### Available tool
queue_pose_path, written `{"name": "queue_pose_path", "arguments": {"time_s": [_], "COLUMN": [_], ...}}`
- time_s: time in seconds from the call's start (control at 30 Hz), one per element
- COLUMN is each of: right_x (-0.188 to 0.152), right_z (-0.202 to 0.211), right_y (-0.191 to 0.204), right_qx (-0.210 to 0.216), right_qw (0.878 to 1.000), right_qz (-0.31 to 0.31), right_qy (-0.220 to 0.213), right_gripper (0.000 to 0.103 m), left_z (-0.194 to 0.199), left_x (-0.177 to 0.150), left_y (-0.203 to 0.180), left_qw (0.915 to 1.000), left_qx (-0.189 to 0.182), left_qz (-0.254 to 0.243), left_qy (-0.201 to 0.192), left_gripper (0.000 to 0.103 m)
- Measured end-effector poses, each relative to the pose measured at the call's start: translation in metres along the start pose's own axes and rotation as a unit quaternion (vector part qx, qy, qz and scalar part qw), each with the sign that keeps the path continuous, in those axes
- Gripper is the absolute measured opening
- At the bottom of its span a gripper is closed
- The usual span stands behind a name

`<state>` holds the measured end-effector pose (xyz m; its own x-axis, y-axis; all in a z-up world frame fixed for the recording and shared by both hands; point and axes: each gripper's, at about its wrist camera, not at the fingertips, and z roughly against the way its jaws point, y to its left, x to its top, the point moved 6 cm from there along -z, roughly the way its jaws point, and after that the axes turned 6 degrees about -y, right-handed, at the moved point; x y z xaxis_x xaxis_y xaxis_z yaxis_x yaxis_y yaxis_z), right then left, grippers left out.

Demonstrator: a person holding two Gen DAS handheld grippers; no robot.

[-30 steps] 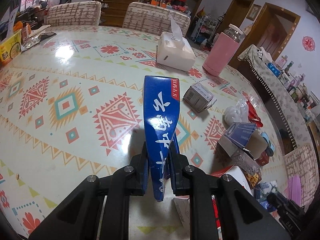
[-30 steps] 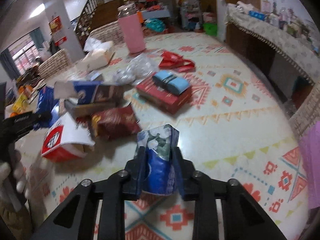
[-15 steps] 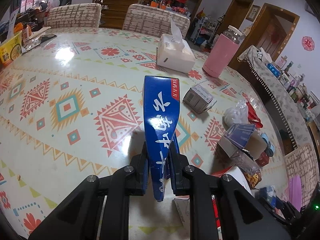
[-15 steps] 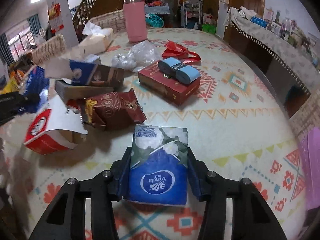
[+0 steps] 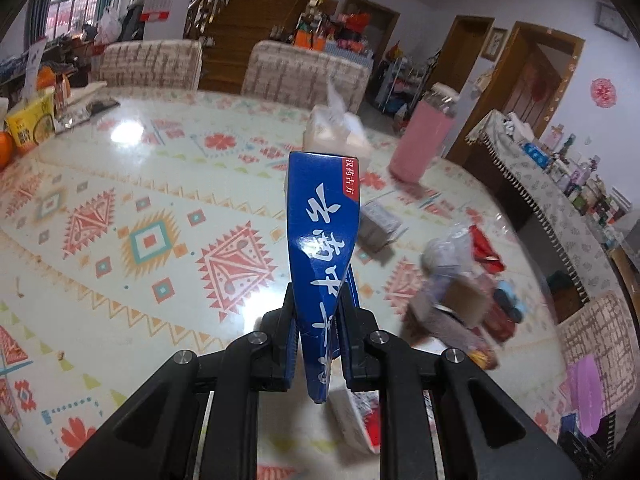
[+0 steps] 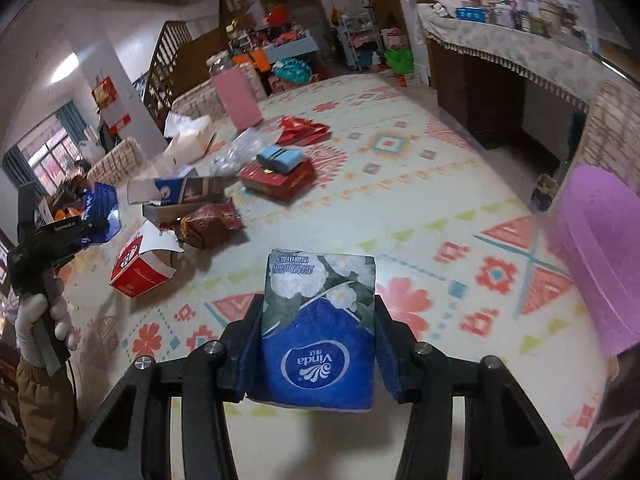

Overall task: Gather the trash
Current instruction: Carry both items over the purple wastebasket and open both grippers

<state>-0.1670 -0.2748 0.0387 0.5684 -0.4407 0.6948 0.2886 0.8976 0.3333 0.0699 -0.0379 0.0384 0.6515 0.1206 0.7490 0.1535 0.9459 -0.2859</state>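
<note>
Over the bench [image 6: 420,184], near its front edge, right claw [image 6: 318,344] carries a tissue pack [image 6: 320,320], blue with white flowers. Its jaws have just been opening wider, yet the pack sits between the pads, wedged and off the surface. Grip looks loose; right pad shows a slight gap at the pack's side.

Left claw [image 5: 318,316] is clamped tight on a blue carton [image 5: 324,248], crushed flat at the pinch point, top end sticking up and forward. From the right wrist view a gloved hand [image 6: 40,320] holds that tool off the bench's left edge.

Trash not yet picked up lies in a cluster toward the left side: red box [image 6: 138,270], torn open; brown bag [image 6: 208,226]; long open carton [image 6: 180,190]; flat red box [image 6: 280,178] with a blue roll [image 6: 280,158] on top; clear plastic [image 6: 240,148]; red wrapper [image 6: 304,128]. Pink bottle [image 6: 238,98] and tissue box [image 6: 188,138] stand at the far edge; probably not trash.

Pink bin-like shape [image 6: 600,256] at the right edge, blurred; cannot confirm it is the container.

Judgement: both claws loaded, so the step in hand is carrying to a drop point.
- Firm up the right grip before swinging; the pack could slip out.
- Keep both loads clear of the bench.
- Release only once over the container's opening.
</note>
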Motion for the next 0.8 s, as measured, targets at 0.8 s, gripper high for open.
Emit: {"name": "queue_pose_path", "arguments": {"time_s": [0.8], "right_x": [0.011], "right_z": [0.091], "right_y": [-0.134], "right_qx": [0.001], "right_qw": [0.992], "right_qz": [-0.088], "right_qy": [-0.088], "right_gripper": [0.054], "left_z": [0.080], "left_x": [-0.095], "left_y": [-0.282], "left_qw": [0.9560], "left_qx": [-0.197], "left_qz": [-0.211], "left_qy": [0.053], "left_gripper": [0.016]}}
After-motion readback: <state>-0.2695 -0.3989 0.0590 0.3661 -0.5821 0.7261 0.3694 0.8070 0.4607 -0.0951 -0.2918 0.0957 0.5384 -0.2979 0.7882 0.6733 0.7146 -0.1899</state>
